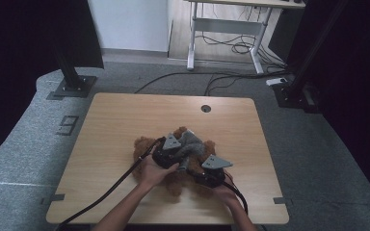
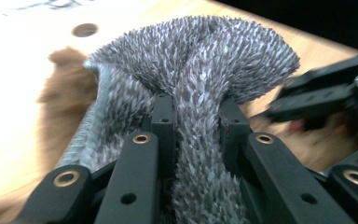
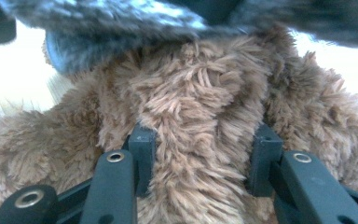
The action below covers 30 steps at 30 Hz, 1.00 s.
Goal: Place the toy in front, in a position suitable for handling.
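Grey fuzzy cloth (image 2: 200,60) clamped in left gripper (image 2: 196,116); brown plush toy (image 3: 200,107) clamped in right gripper (image 3: 203,140), toy's shape hidden.

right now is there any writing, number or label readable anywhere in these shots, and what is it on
"9": one large grey figure marked on the grey floor left of the wooden table; it reads as a 9, though it could be a 6 seen from the other side.
No writing is readable on the brown plush toy, the grey furry cloth or the grippers.
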Available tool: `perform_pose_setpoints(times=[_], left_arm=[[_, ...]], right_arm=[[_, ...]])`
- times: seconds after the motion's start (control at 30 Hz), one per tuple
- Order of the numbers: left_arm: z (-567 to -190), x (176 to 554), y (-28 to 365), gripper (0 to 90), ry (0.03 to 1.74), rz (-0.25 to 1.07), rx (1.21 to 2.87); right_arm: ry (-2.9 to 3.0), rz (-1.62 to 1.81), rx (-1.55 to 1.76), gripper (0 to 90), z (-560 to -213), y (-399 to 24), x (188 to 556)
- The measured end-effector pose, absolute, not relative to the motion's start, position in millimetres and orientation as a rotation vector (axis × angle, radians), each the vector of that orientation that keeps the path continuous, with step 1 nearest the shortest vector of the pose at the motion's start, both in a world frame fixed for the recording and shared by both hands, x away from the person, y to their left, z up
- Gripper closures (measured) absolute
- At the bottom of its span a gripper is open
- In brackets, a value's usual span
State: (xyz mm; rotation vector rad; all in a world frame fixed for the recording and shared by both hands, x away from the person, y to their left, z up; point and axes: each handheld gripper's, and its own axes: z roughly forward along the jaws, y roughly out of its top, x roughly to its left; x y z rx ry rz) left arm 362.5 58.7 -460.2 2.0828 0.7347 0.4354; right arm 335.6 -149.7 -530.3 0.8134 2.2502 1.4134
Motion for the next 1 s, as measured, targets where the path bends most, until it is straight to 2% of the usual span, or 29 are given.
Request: perform_pose_setpoints(times=[0.03,0.07,0.1,0.27,0.47,0.5,0.63,0.8,1.0], left_arm=[[-459.4,360.9,66.1,73.4,0.745,0.483,2.097],[-460.3,360.6,82.1,73.4,0.769,0.479,2.091],[-460.3,360.6,82.1,73.5,0.769,0.479,2.091],[-464.3,351.9,141.7,74.4,0.838,0.409,1.933],[-456.1,340.3,174.2,74.7,0.880,0.484,1.888],[-458.5,339.8,182.4,74.7,0.915,0.530,1.901],[-469.8,339.5,192.3,74.9,0.947,0.495,1.898],[-476.7,330.6,191.2,75.2,0.932,0.552,1.923],[-487.4,330.9,212.7,75.2,1.002,0.532,1.916]], right_arm=[[2.251,1.415,0.815,55.6,-530.4,-150.0,335.5],[2.250,1.418,0.818,55.6,-530.6,-150.6,335.2],[2.250,1.418,0.818,55.6,-530.6,-150.6,335.2],[2.259,1.405,0.791,55.5,-530.5,-146.9,333.2],[2.251,1.417,0.818,55.5,-531.2,-147.2,334.0],[2.246,1.423,0.828,55.5,-531.5,-147.2,334.3],[2.247,1.435,0.841,55.5,-531.9,-148.3,335.2],[2.248,1.431,0.836,55.5,-532.0,-147.2,334.7],[2.246,1.436,0.842,55.5,-532.1,-147.4,334.6]])
